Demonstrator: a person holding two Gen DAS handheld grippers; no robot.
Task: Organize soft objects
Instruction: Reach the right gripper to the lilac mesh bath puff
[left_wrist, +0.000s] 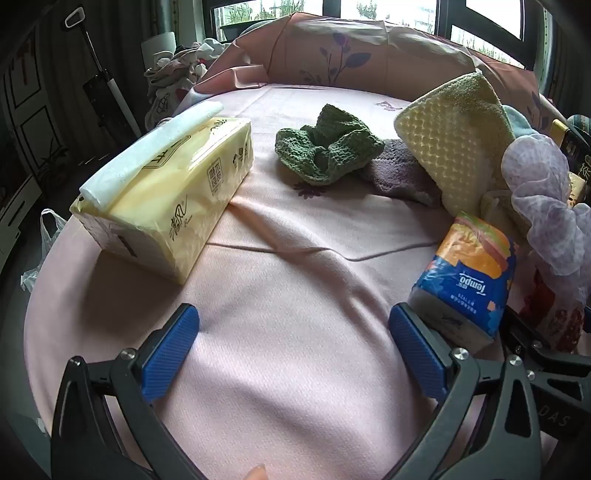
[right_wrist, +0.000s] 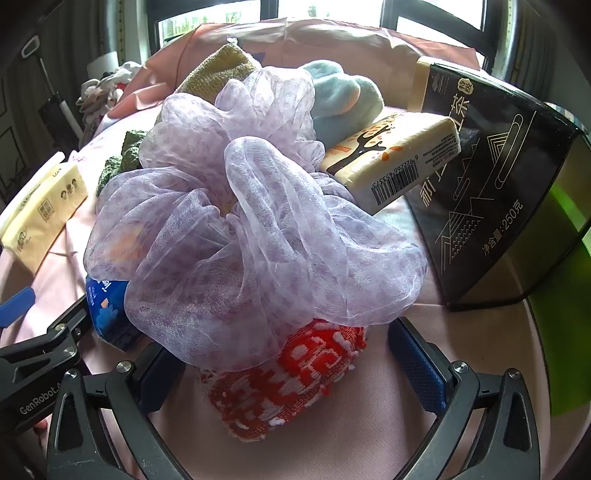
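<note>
Right gripper (right_wrist: 286, 363) sits nearest the lens, jaws spread wide, nothing clamped. The red patterned towel (right_wrist: 284, 380) lies between the pads at lower centre, apart from both as far as I can tell. The lilac mesh scrunchie (right_wrist: 255, 221) is heaped on top of it and fills mid-frame.

My read of the step: take one soft item off the pile. To do it well, go in low and centred on the towel, close on its bulk — not on loose mesh, which would likely drag along or slip out.

Around the pile in the right view: blue tissue pack (right_wrist: 107, 310) at lower left, pale blue cloth (right_wrist: 343, 96) at top, small barcoded tissue pack (right_wrist: 391, 158) leaning upper right, black tea box (right_wrist: 498, 177) at far right.

Left gripper (left_wrist: 293, 354) is also wide open and empty, over bare pink bedsheet (left_wrist: 295, 280). In the left view, yellow tissue pack (left_wrist: 166, 199) is upper left, green knitted cloth (left_wrist: 328, 147) upper centre, yellow waffle towel (left_wrist: 450, 144) upper right — all well apart from it.
</note>
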